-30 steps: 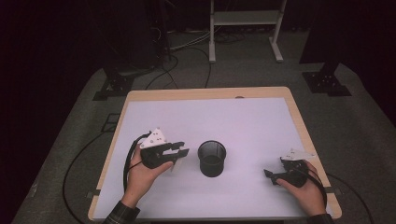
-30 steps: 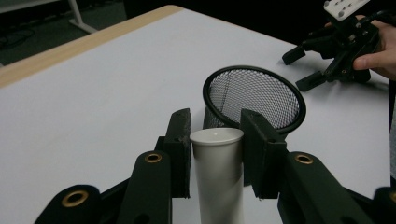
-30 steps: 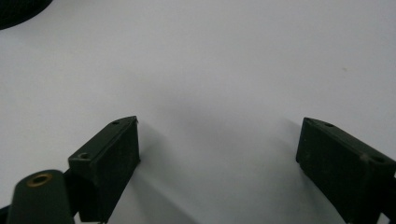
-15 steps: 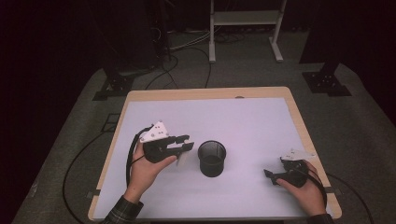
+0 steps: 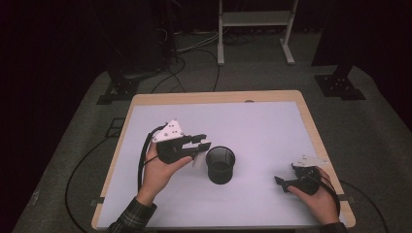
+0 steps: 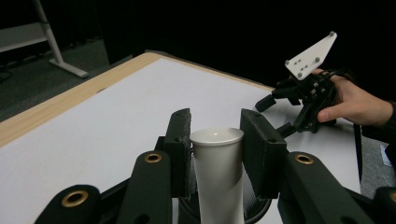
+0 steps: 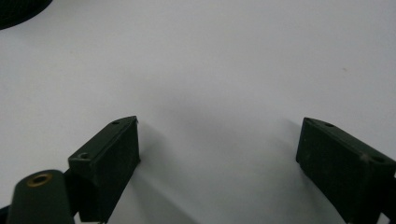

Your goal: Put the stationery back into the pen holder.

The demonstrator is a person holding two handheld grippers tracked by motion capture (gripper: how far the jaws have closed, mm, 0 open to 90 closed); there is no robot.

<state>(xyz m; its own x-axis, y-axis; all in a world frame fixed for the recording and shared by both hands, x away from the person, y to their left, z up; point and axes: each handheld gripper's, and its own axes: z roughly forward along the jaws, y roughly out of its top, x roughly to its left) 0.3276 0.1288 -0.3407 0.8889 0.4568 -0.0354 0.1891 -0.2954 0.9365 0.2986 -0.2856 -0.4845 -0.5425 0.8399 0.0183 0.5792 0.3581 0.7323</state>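
Now my left gripper (image 5: pixel 200 144) has come up and moved a little toward the black mesh cup (image 5: pixel 220 164), and its jaws hold a white paper cup (image 6: pixel 218 173) firmly, upright, just above the mesh cup's rim. I judge the next step is to lower it inside. My right gripper (image 5: pixel 281 181) rests wide open and empty on the counter (image 5: pixel 257 121), well apart.

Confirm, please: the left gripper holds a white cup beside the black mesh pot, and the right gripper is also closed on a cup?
Not quite. The right gripper is open with nothing between its jaws, as the right gripper view shows. The left gripper does hold the white cup beside the black mesh pot.
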